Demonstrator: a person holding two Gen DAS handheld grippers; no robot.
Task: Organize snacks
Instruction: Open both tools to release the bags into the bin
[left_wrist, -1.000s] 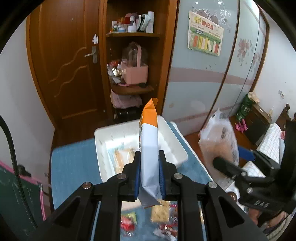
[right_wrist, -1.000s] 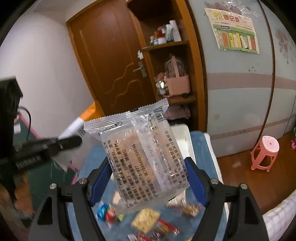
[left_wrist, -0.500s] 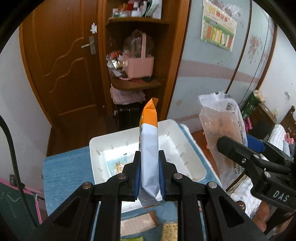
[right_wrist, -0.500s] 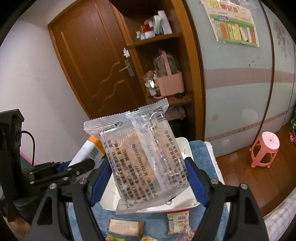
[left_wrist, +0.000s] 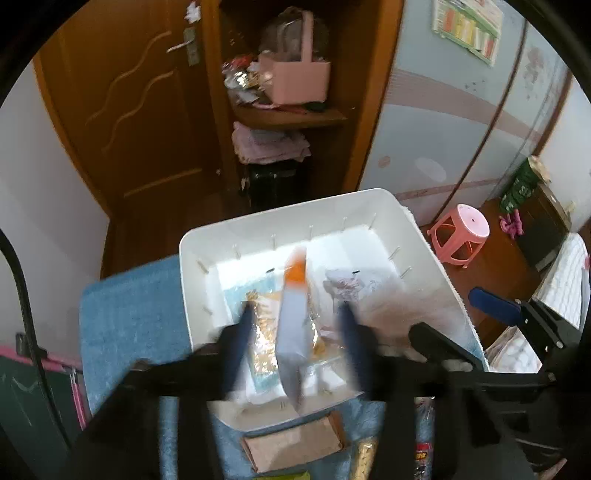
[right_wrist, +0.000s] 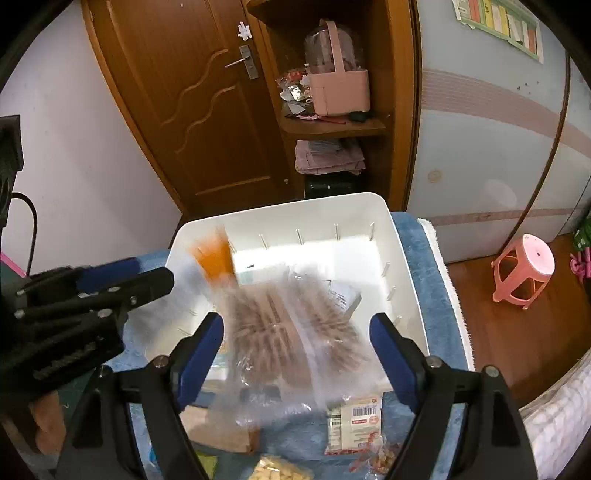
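**Both packets let go over the white bin**

Since the earlier frames both hands have dropped from well above the tabletop to just over the white bin (left_wrist: 417, 236), and both tools have just been opening. The left tool (left_wrist: 293, 328) stands released: its blue pads are clear of the orange-and-white packet (left_wrist: 293, 314), which shows as a blurred streak between them, apparently falling into the bin. The right tool (right_wrist: 297, 347) is likewise released; the clear biscuit packet (right_wrist: 291, 325) is smeared with motion between its spread pads, touching neither, over the bin's near half.

What could go wrong, as I judge it: the clear packet is wide and sits low toward the bin's near wall, so it may catch that rim and tip out onto the loose snacks on the blue cloth (left_wrist: 125, 314) in front. The tall orange packet may land on end against packets already inside and lean over the wall. The two tools are near each other above the same bin; pulling back carelessly could knock them together or drag a packet out.

Edges and room: the bin sits at the far end of the tabletop, its far wall close to the drop toward the floor. A pink stool (right_wrist: 524, 269) stands well apart on the right. Clear space lies upward and back toward the person; the near cloth is crowded with a brown packet (left_wrist: 295, 446) and other small snacks.
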